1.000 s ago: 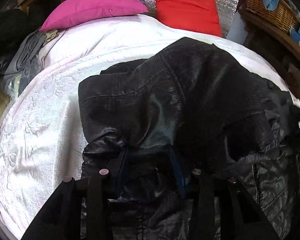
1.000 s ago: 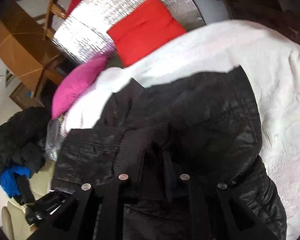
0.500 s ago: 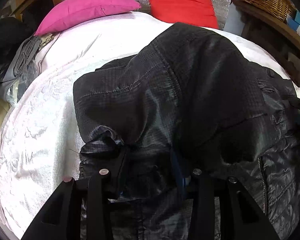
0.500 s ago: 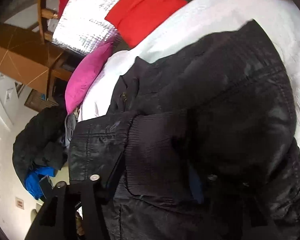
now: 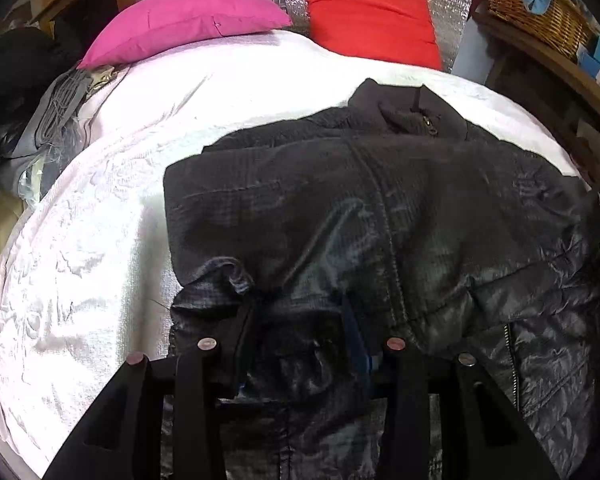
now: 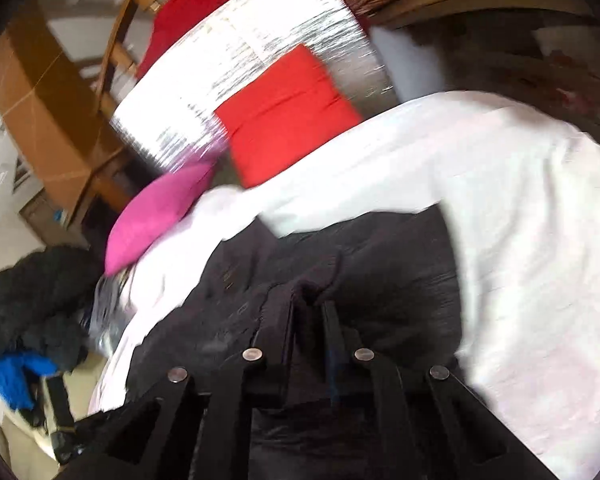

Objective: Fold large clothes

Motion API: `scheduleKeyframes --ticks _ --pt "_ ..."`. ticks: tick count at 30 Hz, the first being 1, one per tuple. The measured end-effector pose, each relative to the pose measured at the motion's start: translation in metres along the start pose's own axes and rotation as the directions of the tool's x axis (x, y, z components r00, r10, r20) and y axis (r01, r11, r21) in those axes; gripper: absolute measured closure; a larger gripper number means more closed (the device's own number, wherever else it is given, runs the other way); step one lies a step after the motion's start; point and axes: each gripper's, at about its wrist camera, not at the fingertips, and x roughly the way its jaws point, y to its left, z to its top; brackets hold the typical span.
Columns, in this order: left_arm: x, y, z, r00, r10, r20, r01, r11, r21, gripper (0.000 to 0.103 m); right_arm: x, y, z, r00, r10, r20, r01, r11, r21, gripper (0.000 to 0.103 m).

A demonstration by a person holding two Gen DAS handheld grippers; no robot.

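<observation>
Our left gripper [image 5: 300, 320] pinches a fold of the black jacket [image 5: 380, 208]. Our right gripper [image 6: 308, 312] has just snapped together (its view is blurry), with dark jacket cloth between its fingers. The jacket lies on the white bed cover [image 5: 100, 240], its collar pointing to the pillows. A wicker basket [image 5: 540, 12] holds something blue.
</observation>
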Motion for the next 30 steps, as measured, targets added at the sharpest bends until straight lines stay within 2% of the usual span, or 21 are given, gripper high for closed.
scheduleKeyframes --ticks 3,4,7,9,11,13,14,16,20,21,22,23,24,25,27,28,29,30 --pt "-0.002 0.003 0.001 1.000 0.019 0.017 -0.019 1.000 -0.005 0.054 0.005 -0.017 0.003 0.996 -0.079 -0.031 0.080 0.997 0.025 0.088" --pt "-0.003 0.002 0.001 1.000 0.026 0.013 -0.026 1.000 -0.002 0.054 0.010 -0.025 0.003 0.991 -0.115 -0.067 0.118 0.992 0.045 0.088" --pt "0.006 0.000 0.001 0.999 0.049 -0.016 -0.049 0.999 0.010 0.054 0.017 -0.041 0.004 0.989 -0.051 -0.137 0.067 0.990 0.121 0.086" --pt "0.007 -0.002 0.002 0.998 0.060 -0.014 -0.059 0.998 0.015 0.054 0.014 -0.041 0.008 0.991 0.011 -0.132 0.008 0.989 0.146 0.086" --pt "0.006 -0.001 0.003 0.998 0.065 -0.004 -0.065 0.998 0.008 0.054 0.008 -0.036 0.011 0.995 0.021 -0.100 -0.009 0.993 0.121 0.072" --pt "0.007 -0.001 0.004 0.998 0.069 -0.003 -0.069 0.998 -0.003 0.054 0.004 -0.035 0.011 0.997 0.039 -0.066 -0.032 0.993 0.114 0.009" --pt "0.007 -0.001 0.004 0.998 0.070 -0.004 -0.070 0.998 -0.008 0.054 0.000 -0.033 0.010 0.998 0.062 -0.029 -0.059 0.992 0.112 0.008" --pt "0.007 -0.002 0.005 0.997 0.076 -0.002 -0.076 0.997 -0.017 0.054 -0.004 -0.026 0.009 0.996 0.082 -0.015 -0.081 0.994 0.071 0.009" --pt "0.004 -0.008 0.005 0.996 0.088 0.032 -0.088 0.996 -0.008 0.054 0.007 -0.010 -0.002 0.998 0.036 -0.060 -0.036 0.999 -0.007 0.011" --pt "0.001 -0.010 0.006 0.996 0.079 0.046 -0.079 0.997 -0.006 0.054 0.015 -0.008 -0.005 0.996 0.020 -0.091 -0.022 0.999 -0.024 0.014" --pt "-0.001 -0.012 0.007 0.996 0.073 0.055 -0.073 0.997 -0.006 0.049 0.024 -0.005 -0.008 0.993 0.003 -0.120 -0.007 0.999 -0.036 0.022" --pt "-0.003 -0.015 0.008 0.996 0.068 0.066 -0.067 0.998 -0.008 0.038 0.033 -0.005 -0.012 0.989 -0.021 -0.148 0.014 0.999 -0.046 0.027" --pt "-0.003 -0.016 0.008 0.995 0.068 0.073 -0.067 0.998 -0.015 0.031 0.039 -0.007 -0.014 0.984 -0.050 -0.171 0.041 0.997 -0.058 0.033" --pt "-0.002 -0.018 0.009 0.995 0.069 0.073 -0.068 0.997 -0.020 0.025 0.044 -0.008 -0.018 0.979 -0.084 -0.183 0.072 0.995 -0.075 0.035" --pt "0.003 -0.020 0.008 0.996 0.069 0.056 -0.068 0.998 -0.019 0.025 0.044 -0.006 -0.022 0.979 -0.118 -0.168 0.099 0.988 -0.116 0.041" --pt "0.007 -0.021 0.009 0.996 0.073 0.045 -0.072 0.997 -0.017 0.025 0.041 -0.002 -0.023 0.979 -0.138 -0.152 0.117 0.983 -0.139 0.060" --pt "0.011 -0.020 0.008 0.996 0.077 0.034 -0.077 0.997 -0.020 0.025 0.039 0.000 -0.024 0.979 -0.144 -0.143 0.123 0.981 -0.147 0.071" --pt "0.012 -0.018 0.007 0.997 0.077 0.025 -0.077 0.997 -0.026 0.025 0.035 0.000 -0.024 0.982 -0.136 -0.132 0.116 0.982 -0.149 0.076"
